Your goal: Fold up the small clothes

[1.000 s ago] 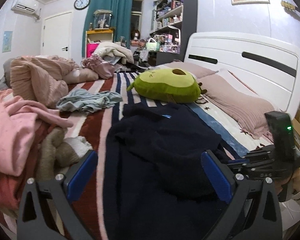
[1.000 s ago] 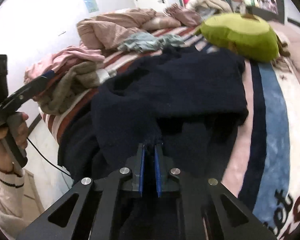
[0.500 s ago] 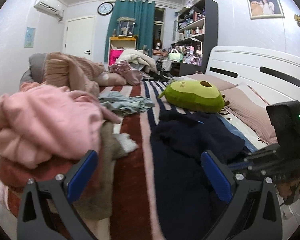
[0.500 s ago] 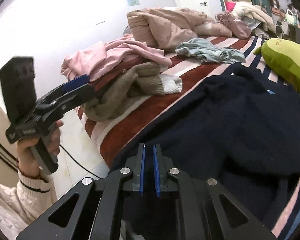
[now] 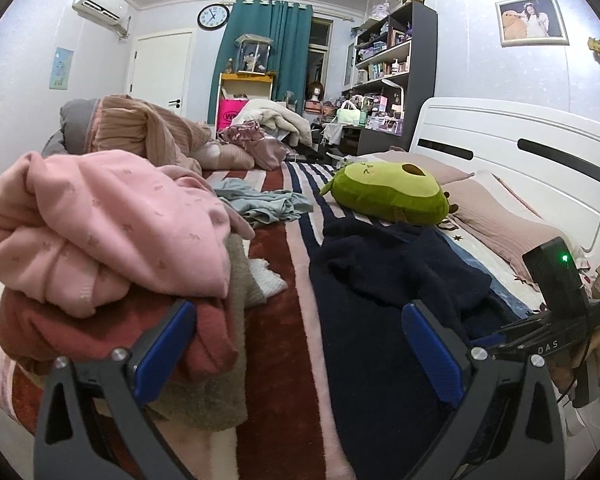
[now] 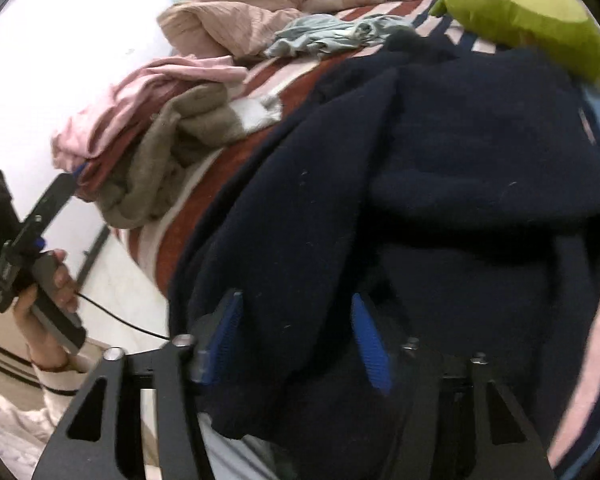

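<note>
- Navy garment (image 6: 440, 168) lies spread over the striped blanket (image 5: 284, 360) on the bed, one edge hanging off the near side; its far end sits just below the avocado plush (image 5: 388, 192)
- Right gripper (image 6: 296, 332) points down at the garment's near edge; its jaws are opening, blue pads (image 6: 368, 340) apart, a fold of navy cloth between them but not pinched
- Left gripper (image 5: 296, 352) has its jaws wide apart with nothing between them; it hovers over the blanket between the clothes pile and the navy garment
- In the right wrist view the left gripper shows at the left edge, held by a hand (image 6: 48, 300) in a knitted sleeve; a cable runs from its handle
- Pile on the left of the bed: pink top (image 5: 108, 228) uppermost, red piece (image 5: 60, 328) under it, tan knit (image 5: 216, 396) beside
- Pale blue garment (image 5: 264, 204) lies crumpled farther up the bed; pink quilt (image 5: 148, 132) bunched behind it
- White headboard (image 5: 520, 160) to the right; pillow (image 5: 496, 216) next to the plush
</note>
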Demonstrator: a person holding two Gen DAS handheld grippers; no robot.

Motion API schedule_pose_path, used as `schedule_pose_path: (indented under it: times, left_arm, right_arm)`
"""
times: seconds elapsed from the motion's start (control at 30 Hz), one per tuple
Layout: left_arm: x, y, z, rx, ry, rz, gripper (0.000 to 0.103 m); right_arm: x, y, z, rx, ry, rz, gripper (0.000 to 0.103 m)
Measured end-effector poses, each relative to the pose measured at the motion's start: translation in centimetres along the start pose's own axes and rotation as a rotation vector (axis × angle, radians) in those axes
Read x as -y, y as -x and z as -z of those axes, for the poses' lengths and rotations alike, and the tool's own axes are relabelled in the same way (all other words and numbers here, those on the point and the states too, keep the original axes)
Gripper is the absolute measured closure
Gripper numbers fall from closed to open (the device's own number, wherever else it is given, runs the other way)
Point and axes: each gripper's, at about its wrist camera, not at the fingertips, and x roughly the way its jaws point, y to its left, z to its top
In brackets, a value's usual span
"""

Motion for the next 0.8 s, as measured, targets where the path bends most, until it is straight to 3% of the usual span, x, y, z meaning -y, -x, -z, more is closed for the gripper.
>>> schedule_pose_path:
  times: [0.03,0.33,0.57,0.67,0.73,0.8]
  left_arm:
    - [0.0,0.0,0.0,0.0,-0.001,-0.003,0.001]
    - [-0.3,0.6,-0.1,0.02,0.014,-0.013,0.001]
    - [-1.2,1.3,0.1,0.022,0.02,-0.041,0.001]
    - [-1.4,1.4,0.2,0.021,0.02,-0.04,0.001]
    - [-1.4,1.3,0.3,0.017,0.014,-0.042,0.001]
    - [-1.3,1.3,0.4,0.013,0.008,-0.047,0.001]
  right_arm:
    - [-0.5,0.2,-0.3,0.016,0.01,-0.008,0.101]
    - [-5.8,-1.3,-4.5,0.047,0.107,-0.119,0.1]
    - [-6.2,-7.7,-7.0,-0.047,0.108,-0.079,0.099]
    - [-5.8,-8.8,-7.0,-0.078,0.102,-0.071,0.085]
    - [-6.3,-8.8,-6.8,-0.084,0.113,-0.103,0.068]
    - [-7.5,-8.2,-6.3,-0.085,0.166,-0.126,0.062]
